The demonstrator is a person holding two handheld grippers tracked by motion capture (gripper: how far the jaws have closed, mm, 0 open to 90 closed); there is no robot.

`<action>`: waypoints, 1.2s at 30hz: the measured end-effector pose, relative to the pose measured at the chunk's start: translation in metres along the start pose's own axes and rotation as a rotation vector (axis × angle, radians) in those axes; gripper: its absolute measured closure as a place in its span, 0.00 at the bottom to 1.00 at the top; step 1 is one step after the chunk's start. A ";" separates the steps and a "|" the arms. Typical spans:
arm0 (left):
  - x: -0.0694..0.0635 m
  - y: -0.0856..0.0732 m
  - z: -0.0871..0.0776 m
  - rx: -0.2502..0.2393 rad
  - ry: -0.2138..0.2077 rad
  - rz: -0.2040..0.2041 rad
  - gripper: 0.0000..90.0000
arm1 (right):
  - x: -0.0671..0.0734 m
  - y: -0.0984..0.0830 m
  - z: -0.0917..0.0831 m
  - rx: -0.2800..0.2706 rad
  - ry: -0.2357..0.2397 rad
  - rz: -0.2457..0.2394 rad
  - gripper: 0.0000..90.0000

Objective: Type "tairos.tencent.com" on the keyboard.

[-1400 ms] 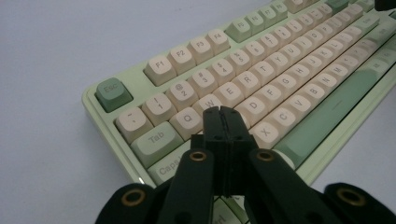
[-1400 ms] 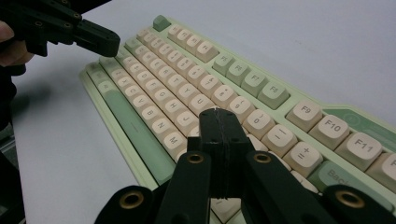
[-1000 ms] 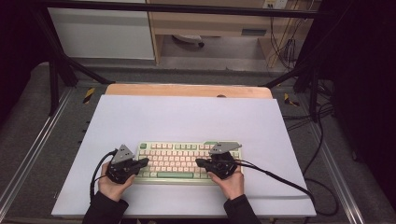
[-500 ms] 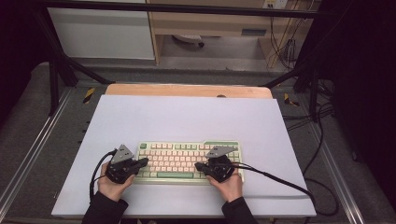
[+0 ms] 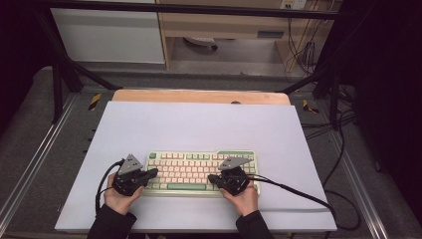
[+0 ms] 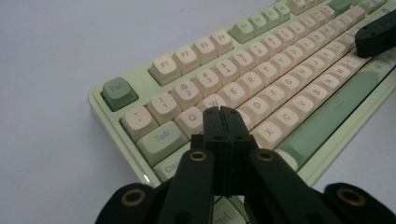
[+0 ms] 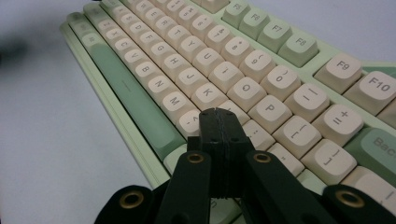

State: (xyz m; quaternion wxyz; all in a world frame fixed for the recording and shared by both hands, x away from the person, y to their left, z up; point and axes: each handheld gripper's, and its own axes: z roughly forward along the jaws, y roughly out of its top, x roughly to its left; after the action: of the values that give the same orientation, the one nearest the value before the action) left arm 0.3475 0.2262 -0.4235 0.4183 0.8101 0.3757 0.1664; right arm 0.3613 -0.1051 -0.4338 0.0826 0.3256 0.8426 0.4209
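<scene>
Over the green keyboard (image 5: 199,172) on the white table (image 5: 199,124), the left gripper (image 6: 224,112) and right gripper (image 7: 219,114) are hovering, jaws pressed together, gripping nothing

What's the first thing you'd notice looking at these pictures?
A mint-green keyboard with cream keys lies near the front edge of a pale table. Two black tongs rest over it, shut: the left tongs above the A key area, the right tongs by the L keys.
</scene>
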 end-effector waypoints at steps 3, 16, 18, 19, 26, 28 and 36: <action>0.000 0.000 0.000 -0.001 0.000 0.001 1.00 | 0.000 0.003 -0.005 -0.024 0.008 -0.001 1.00; -0.002 0.002 -0.001 -0.004 -0.006 0.004 1.00 | -0.010 0.007 -0.024 -0.073 -0.015 0.012 1.00; -0.003 0.003 -0.001 -0.004 -0.009 0.005 1.00 | -0.013 0.005 -0.027 -0.079 -0.014 0.029 1.00; -0.003 0.003 -0.001 -0.004 -0.008 0.008 1.00 | -0.015 0.003 -0.028 -0.083 -0.015 0.032 1.00; -0.007 0.009 0.003 0.001 -0.012 0.014 1.00 | -0.022 -0.003 -0.037 -0.095 -0.031 0.045 1.00; -0.010 0.012 0.004 -0.001 -0.015 0.021 1.00 | -0.024 -0.005 -0.039 -0.098 -0.035 0.045 1.00; -0.020 0.024 0.014 -0.001 -0.026 0.042 1.00 | -0.025 -0.007 -0.044 -0.098 -0.037 0.048 1.00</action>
State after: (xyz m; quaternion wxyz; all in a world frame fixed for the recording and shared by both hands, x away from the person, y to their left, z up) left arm 0.3533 0.1946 -0.4116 0.4199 0.8198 0.3528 0.1648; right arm 0.3594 -0.1527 -0.4151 0.1041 0.3488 0.8112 0.4576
